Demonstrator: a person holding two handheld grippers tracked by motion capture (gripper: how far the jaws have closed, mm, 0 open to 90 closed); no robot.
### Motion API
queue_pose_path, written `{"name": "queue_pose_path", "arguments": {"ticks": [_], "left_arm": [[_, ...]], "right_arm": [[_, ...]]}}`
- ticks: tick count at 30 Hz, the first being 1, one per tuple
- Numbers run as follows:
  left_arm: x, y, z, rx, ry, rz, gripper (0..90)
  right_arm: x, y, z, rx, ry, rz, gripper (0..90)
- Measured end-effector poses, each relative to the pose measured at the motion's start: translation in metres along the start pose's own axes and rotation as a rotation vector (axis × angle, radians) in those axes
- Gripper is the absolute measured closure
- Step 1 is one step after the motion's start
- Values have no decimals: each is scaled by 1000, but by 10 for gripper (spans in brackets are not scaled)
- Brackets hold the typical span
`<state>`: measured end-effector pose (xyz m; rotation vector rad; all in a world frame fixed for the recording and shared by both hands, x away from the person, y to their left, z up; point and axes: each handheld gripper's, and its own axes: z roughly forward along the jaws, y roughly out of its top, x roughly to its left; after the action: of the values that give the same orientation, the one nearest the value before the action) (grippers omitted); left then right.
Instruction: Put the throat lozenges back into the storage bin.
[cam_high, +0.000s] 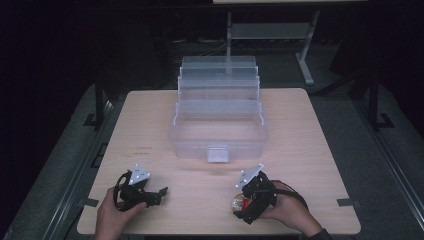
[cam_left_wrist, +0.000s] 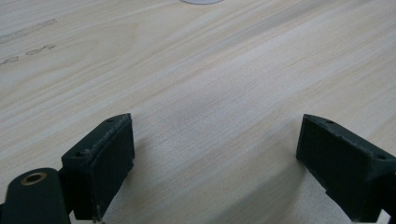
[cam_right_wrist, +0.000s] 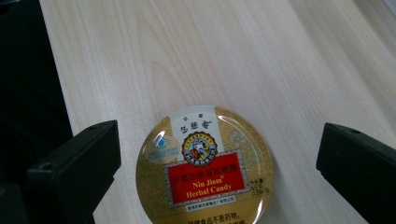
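Nearest the person, at the front edge of the desk, the right gripper is held low over a round gold tin of Nin Jiom Herbal Candy. Its jaws are spread wide, one on each side of the tin and clear of it, so nothing is pinched yet. The tin is lying flat, label up, close to the desk's near edge; this straddling pose is judged to be a line-up for a grasp across the tin's width.

To the left, the left gripper is held just above bare wood, its jaws likewise spread and nothing between them. It is kept well apart from the tin, which suggests it is being parked out of the way or held in reserve.

Farther back, at the middle of the desk, a clear plastic tiered storage box is standing open, its upper trays stepped back and upward so that the deep bottom compartment is exposed. That compartment appears empty, and nothing can be made out in the trays, though the clear plastic makes this hard to judge. A latch tab is seen on the front wall, facing the grippers.
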<state>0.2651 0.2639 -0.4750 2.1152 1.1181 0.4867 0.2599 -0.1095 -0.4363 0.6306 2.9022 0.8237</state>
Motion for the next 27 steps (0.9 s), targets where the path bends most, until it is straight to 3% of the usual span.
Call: {"name": "queue_pose_path", "arguments": {"ticks": [17,27], "left_arm": [[0,0,0,0,0,0,105],[0,0,0,0,0,0,105]], "right_arm": [[4,-11,14,52,2,-28,65],[5,-13,14,53,-7,-44,128]]}}
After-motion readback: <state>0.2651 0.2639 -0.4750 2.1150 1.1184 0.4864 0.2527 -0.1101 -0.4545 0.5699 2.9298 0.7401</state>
